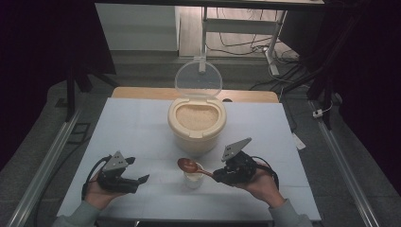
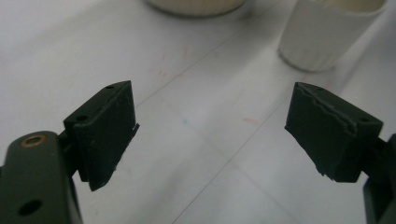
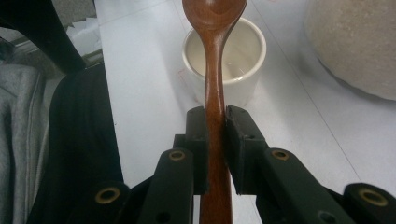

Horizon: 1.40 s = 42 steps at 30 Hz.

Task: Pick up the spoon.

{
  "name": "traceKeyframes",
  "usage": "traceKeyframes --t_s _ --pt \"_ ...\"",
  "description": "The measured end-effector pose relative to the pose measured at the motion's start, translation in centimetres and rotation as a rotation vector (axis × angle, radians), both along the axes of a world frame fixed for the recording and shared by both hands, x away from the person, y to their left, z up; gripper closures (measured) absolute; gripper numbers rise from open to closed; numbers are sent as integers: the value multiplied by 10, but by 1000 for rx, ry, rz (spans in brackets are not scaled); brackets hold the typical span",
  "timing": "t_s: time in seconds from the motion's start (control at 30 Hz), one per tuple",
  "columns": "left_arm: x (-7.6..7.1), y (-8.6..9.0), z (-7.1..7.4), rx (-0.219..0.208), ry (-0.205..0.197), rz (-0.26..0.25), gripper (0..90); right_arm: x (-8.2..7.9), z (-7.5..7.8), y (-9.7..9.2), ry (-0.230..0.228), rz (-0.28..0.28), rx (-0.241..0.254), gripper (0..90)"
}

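Spoon (image 3: 215,56) over cup (image 3: 245,51); right claw (image 3: 215,140) clamped.

No text, label, brand, number or sign can be read anywhere in these pictures. The rice container (image 1: 196,124) at the centre of the high view has plain cream walls and a clear lid with no print that shows. The white cup (image 3: 225,58) in the upper middle of the right gripper view is unmarked, as is the wooden spoon (image 3: 214,70) above it. The faint coloured specks on the table (image 2: 187,122) are too blurred to tell as writing.
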<state>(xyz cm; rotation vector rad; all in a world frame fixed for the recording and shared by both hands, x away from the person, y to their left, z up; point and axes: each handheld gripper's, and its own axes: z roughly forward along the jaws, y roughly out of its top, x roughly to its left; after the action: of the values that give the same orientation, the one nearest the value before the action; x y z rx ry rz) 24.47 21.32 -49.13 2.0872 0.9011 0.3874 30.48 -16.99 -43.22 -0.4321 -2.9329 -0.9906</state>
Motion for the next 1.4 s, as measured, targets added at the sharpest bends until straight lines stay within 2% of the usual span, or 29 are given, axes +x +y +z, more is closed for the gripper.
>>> traceKeyframes --t_s 0.03,0.07,0.27,0.47,0.67,1.03,1.1,1.13,1.4 --pt "-1 -6 8 0 -13 -28 163 0 1 0 -3 4 3 793" --pt "-1 -6 8 0 -13 -28 166 -1 1 0 -4 3 6 793" --pt "1 -32 34 8 -53 -127 184 -2 1 3 -11 16 3 793" --pt "6 -63 49 47 -55 -236 207 -4 0 7 -13 34 -3 793" --pt "13 -93 62 101 -65 -322 234 -4 -1 9 -17 36 4 792" --pt "25 -131 67 159 -44 -446 320 -5 0 10 -24 51 7 793" --pt "27 -136 67 175 -40 -457 345 -5 0 11 -26 57 7 793" --pt "28 -141 67 197 -38 -468 352 -6 0 12 -28 66 4 793" --pt "34 -151 62 234 5 -521 453 -8 0 15 -38 87 3 792"
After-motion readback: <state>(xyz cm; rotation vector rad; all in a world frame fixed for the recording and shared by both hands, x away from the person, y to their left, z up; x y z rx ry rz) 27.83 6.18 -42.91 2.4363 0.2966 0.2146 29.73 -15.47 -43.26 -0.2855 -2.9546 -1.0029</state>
